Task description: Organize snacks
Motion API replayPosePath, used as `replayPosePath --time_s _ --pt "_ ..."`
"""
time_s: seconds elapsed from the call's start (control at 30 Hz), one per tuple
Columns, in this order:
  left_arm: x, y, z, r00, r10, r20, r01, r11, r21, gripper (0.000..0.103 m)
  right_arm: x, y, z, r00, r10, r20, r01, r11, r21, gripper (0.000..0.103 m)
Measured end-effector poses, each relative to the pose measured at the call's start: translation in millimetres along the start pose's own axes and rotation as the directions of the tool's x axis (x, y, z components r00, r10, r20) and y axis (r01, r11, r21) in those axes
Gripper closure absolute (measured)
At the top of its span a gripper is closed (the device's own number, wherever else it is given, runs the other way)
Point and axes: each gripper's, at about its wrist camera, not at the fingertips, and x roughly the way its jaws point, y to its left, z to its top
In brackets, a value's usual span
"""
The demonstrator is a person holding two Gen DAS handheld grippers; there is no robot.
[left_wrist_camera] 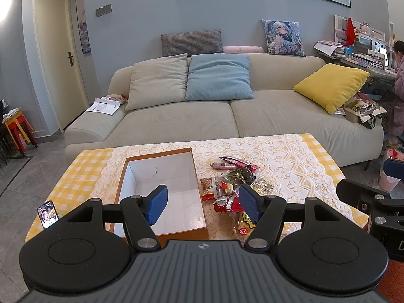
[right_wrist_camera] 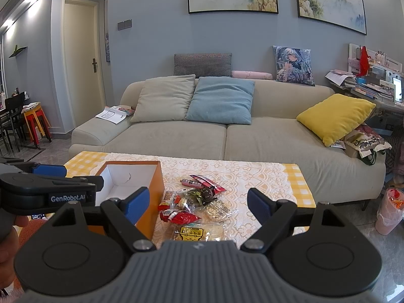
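Observation:
An orange box (left_wrist_camera: 161, 236) (right_wrist_camera: 155, 192) with a bare white inside stands on the low table. To its right lies a pile of snack packets (left_wrist_camera: 233, 188) (right_wrist_camera: 195, 203): red packets, a dark one, a clear nut bag, and a yellow-labelled pack (right_wrist_camera: 193, 233) at the near edge. My left gripper (left_wrist_camera: 203, 203) hovers open over the box's right wall and the pile's left side, holding nothing. My right gripper (right_wrist_camera: 198, 205) is open above the near side of the pile, also holding nothing. The left gripper's body (right_wrist_camera: 45, 192) shows at the left of the right wrist view.
The table (left_wrist_camera: 290, 156) carries a lace runner over a yellow checked cloth. A phone (left_wrist_camera: 48, 214) stands at its near left corner. Behind it is a beige sofa (left_wrist_camera: 202, 118) with cushions. A pink bin (right_wrist_camera: 388, 212) stands on the floor at right, where a person (left_wrist_camera: 399, 85) sits.

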Motion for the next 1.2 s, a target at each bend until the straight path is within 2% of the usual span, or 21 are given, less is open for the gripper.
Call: replayPosePath --time_s 0.13,0.27,0.33,0.5,0.63,0.8,0.93,1.07,1.13,1.2 --pt "10 -4 -2 0.999 -0.036 -0.030 0.037 0.999 0.018 0.026 10 -9 1 0.999 0.024 -0.025 -0.023 0.999 0.039 0.020" --pt "25 -4 -2 0.991 -0.113 -0.077 0.114 0.993 0.018 0.026 24 -25 5 0.999 0.015 -0.038 -0.011 0.995 0.097 0.020" --pt "33 -4 -1 0.984 -0.143 -0.102 0.146 0.989 0.025 0.025 33 -32 8 0.999 0.010 -0.047 -0.005 0.995 0.103 0.020" --pt "60 -6 -1 0.964 -0.215 -0.154 0.224 0.973 0.048 0.025 72 -50 2 0.992 0.080 -0.097 -0.070 0.993 0.097 0.020" --pt "84 -8 -5 0.947 -0.252 -0.200 0.273 0.958 0.089 0.026 106 -63 -12 0.982 0.102 -0.162 -0.082 0.989 0.122 0.020" --pt "117 -17 -16 0.933 -0.234 -0.274 0.289 0.940 0.180 0.026 149 -68 -37 0.955 0.132 -0.266 -0.104 0.988 0.117 0.024" --pt "145 -20 -21 0.912 -0.225 -0.342 0.301 0.935 0.186 0.026 176 -64 -57 0.920 0.182 -0.347 -0.151 0.982 0.116 0.027" --pt "165 -27 -27 0.892 -0.232 -0.388 0.319 0.931 0.176 0.028 204 -65 -71 0.898 0.205 -0.391 -0.168 0.978 0.127 0.027" --pt "174 -31 -30 0.884 -0.235 -0.404 0.325 0.930 0.170 0.031 216 -66 -79 0.884 0.217 -0.413 -0.170 0.974 0.148 0.039" --pt "184 -37 -33 0.877 -0.227 -0.423 0.322 0.931 0.170 0.038 228 -69 -87 0.869 0.230 -0.438 -0.168 0.970 0.176 0.040"
